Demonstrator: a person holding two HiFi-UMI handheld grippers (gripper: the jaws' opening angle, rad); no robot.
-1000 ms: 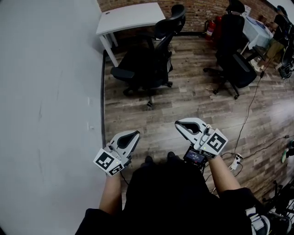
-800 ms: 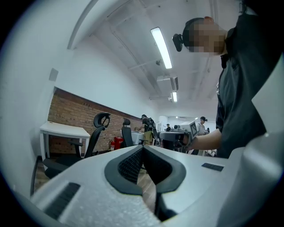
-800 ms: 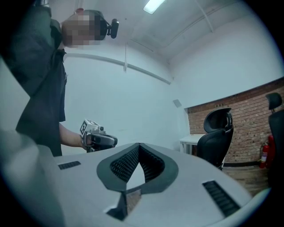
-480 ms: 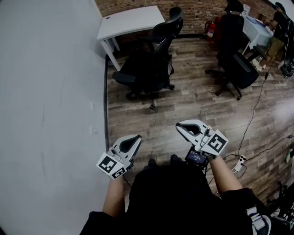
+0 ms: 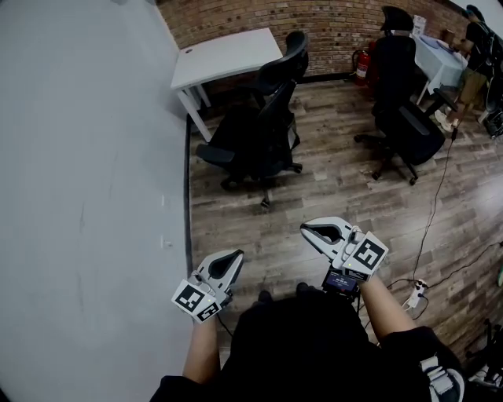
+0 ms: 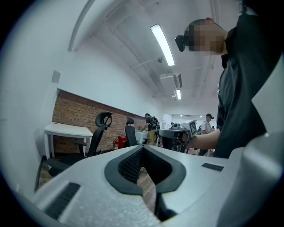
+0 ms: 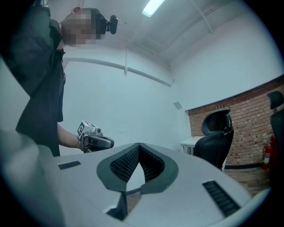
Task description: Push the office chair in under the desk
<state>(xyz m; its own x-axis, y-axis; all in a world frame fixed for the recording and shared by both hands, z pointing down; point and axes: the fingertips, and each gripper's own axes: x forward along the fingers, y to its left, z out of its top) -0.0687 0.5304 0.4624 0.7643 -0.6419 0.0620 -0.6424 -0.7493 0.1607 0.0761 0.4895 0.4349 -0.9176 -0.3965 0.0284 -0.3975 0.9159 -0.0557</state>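
**Step in hand (judged from the layout):** approach. The office chair (image 5: 255, 137) stands pulled out on the wooden floor (image 5: 330, 188) at the far centre of the scene. Its seat is just near of the desk (image 5: 224, 55), not under it. The desk stands at the far left, against the brick wall (image 5: 330, 23). The left gripper (image 5: 233, 257) and the right gripper (image 5: 308, 229) are held close to the person's body, well apart from the chair. Each gripper has its jaws fully together, with nothing between the pads.

**Next move (a judgement):**
1. Carry both grippers across the open floor.
2. Set the closed tips against the backrest (image 5: 275, 82), which appears to be on the chair's right side.
3. Press toward the far left so that the seat rolls beneath the desktop.

The castors may swivel and turn the chair off line. Even pressure from both tools should counter this.

**View differences:**
- Only the head view shows the chair's base, the gap between person and chair, and a second chair (image 5: 405, 118) at the far right.
- Only the left gripper view shows people (image 6: 207, 122) deep in the room.
- The right gripper view shows the left gripper in side profile against the white wall (image 7: 124, 102)
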